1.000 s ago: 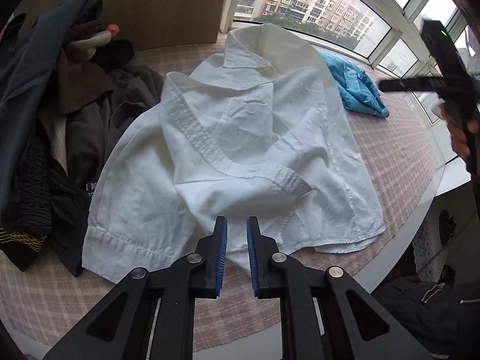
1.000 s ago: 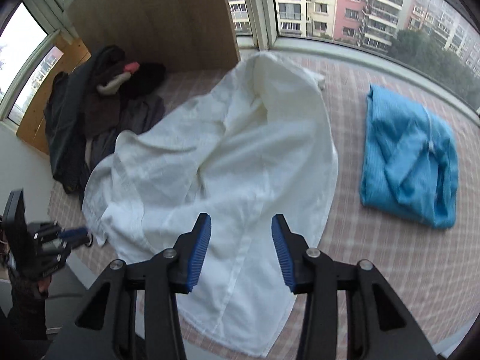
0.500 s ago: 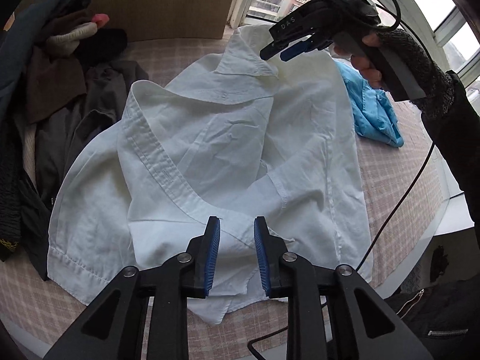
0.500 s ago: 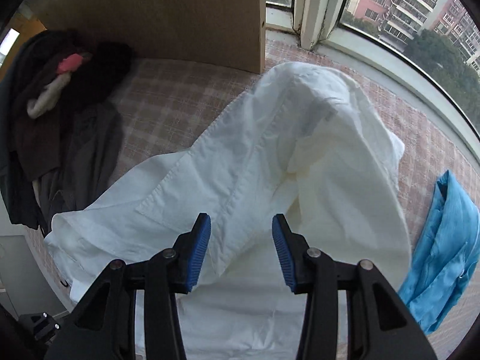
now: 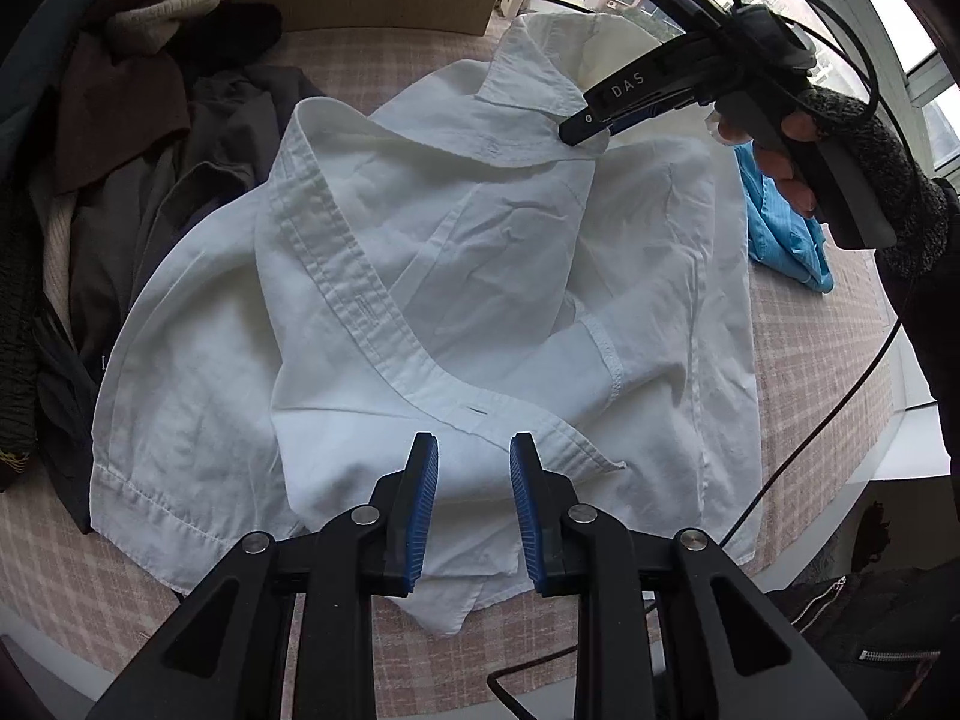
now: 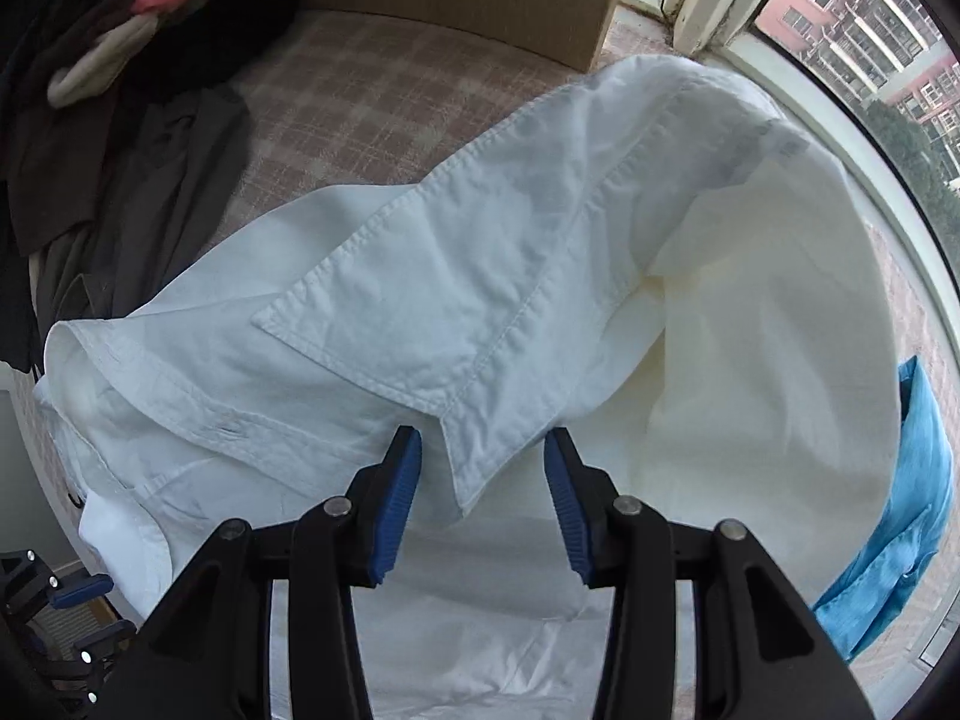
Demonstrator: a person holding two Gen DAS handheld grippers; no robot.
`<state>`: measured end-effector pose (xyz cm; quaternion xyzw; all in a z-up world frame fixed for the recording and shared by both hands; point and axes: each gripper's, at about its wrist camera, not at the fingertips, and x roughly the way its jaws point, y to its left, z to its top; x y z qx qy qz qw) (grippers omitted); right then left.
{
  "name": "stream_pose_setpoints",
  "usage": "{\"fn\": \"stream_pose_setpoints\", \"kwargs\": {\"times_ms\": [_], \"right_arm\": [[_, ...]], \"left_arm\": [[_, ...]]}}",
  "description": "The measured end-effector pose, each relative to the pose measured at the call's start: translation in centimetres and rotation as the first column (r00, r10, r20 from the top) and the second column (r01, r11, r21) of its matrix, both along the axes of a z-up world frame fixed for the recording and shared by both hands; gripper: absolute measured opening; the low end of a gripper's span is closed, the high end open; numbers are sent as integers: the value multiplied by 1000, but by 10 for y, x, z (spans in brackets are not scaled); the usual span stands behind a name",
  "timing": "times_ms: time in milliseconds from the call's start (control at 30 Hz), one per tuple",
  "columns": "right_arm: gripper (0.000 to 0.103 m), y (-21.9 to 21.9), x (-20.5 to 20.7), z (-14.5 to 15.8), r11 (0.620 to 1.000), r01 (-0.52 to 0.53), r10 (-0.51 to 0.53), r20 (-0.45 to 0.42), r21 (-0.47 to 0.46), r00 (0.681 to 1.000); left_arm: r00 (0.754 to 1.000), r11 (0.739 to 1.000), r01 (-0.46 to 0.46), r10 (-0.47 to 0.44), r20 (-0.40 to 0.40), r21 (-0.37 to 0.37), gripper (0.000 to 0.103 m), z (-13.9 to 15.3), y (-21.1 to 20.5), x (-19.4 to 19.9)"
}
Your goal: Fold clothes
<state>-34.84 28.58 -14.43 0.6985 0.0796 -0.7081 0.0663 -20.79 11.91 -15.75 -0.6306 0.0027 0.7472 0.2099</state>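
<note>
Left gripper (image 5: 473,501) hangs over the near hem area of the white shirt (image 5: 480,276), jaws parted, nothing between the blue ribbed pads (image 5: 420,504). Jaws have just been opening; no cloth is pinched.

Shirt lies crumpled on the table (image 5: 810,360), button placket (image 5: 348,300) running diagonally from upper left down to just beyond the left gripper. Stitched double seam along the placket; 1 buttonhole visible near its lower end. Short sleeve cuff (image 5: 606,354) folded over at centre right. Fabric is thin woven cotton by its look, heavily creased. Table surface is a pink-beige check weave.

Right gripper (image 6: 483,495) sits released over the collar (image 6: 456,312), jaws apart, the collar's pointed tip lying in the gap between the pads without either pad pressing it. In the left wrist view the right gripper's tip (image 5: 585,123) meets the collar at the shirt's far end, held by a hand (image 5: 780,156) in a grey knit sleeve.

Farther out: a blue garment (image 5: 786,240) just beside the shirt's right edge, folded loosely. Left side, a heap of dark clothes (image 5: 120,150), brown, grey, black, with a cream knit piece on top. Windows (image 6: 852,30) beyond.
</note>
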Motion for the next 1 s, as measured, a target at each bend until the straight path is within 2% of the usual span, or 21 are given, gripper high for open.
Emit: {"fn": "stream_pose_setpoints", "kwargs": {"times_ms": [67,100,133,167,200,367,500,633,700,733,767,833,1000], "right_arm": [[42,4,-1,5,1000,12,-12,-15,-11,1000],[38,6,-1,8,1000,15,-16,-29,-21,999],[21,6,-1,11,999,14,-16,-40,-35,999],[10,7,-1,13,999,12,-14,-37,-47,999],[7,7,-1,15,998,10,-13,-37,-57,999],[7,5,-2,18,999,-13,10,-56,-49,998],[7,-1,0,17,998,-48,45,-67,-38,997],[7,-5,0,13,997,-60,57,-68,-54,996],[7,-7,1,13,996,-62,58,-72,-59,996],[7,-6,1,13,996,-61,56,-73,-62,996],[7,-5,1,13,996,-58,53,-72,-70,996],[7,-1,-1,14,995,-42,35,-71,-96,997],[7,6,-11,21,989,3,-16,-88,-151,996]], "left_arm": [[1000,1000,-12,12,11,1,28,1,2,-2],[1000,1000,-14,15,21,-1,30,0,5,-3],[999,1000,-12,12,31,-7,31,-1,9,-4],[999,1000,-7,7,38,-14,31,-2,15,-3],[999,1000,-9,10,48,-14,31,-3,21,-3],[987,996,-93,91,135,9,31,-6,42,-4],[986,993,-81,92,137,-85,32,-15,66,2],[990,977,-68,91,105,-202,31,-32,74,2],[991,975,-60,85,107,-215,30,-37,72,3],[991,975,-59,82,102,-216,26,-36,70,4],[992,975,-56,78,96,-215,14,-35,67,7],[995,977,-39,58,87,-211,3,-31,60,12],[997,980,-34,47,62,-197,1,-21,41,20]]}}
